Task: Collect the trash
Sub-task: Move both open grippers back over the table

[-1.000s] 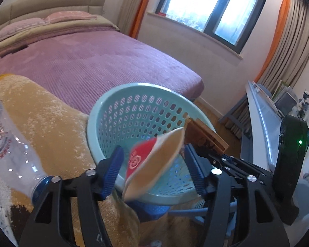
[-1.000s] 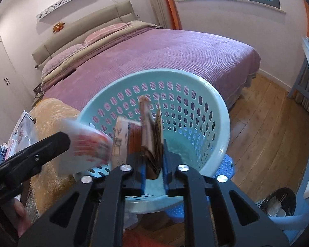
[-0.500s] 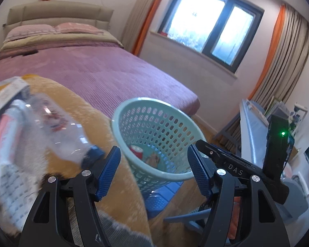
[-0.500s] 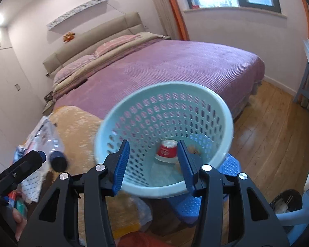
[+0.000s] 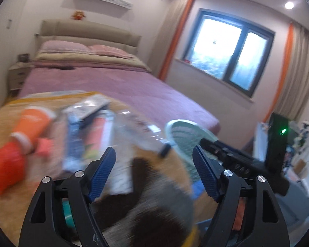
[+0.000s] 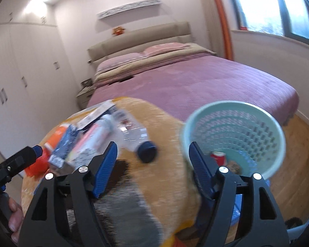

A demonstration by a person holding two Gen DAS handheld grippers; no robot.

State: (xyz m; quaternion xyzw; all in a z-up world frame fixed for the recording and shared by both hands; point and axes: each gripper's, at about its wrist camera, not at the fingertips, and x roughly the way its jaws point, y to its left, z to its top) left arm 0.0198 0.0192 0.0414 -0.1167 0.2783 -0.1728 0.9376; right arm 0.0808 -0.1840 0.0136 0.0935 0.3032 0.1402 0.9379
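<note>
Both views were pretty smeared, so take this with a grain of salt. My left tool was spreading its jaws with nothing between the blue pads, and the right tool was doing the same, also empty. The trash pile sat on a fuzzy tan cushion thing in front of the bed; I honestly couldn't tell what that tan surface was, maybe a big plush. In the pile I could make out a clear plastic bottle with a dark blue cap lying on its side, an orange cup, something red and crumpled cut off at the frame edge, and a few flat wrappers or boxes whose print was too blurry to read. The teal basket stood just beside the cushion on the right, with a red-and-white cup and a brownish scrap at the bottom, partly hidden behind my right tool's finger. From the left wrist only the basket's rim showed.
</note>
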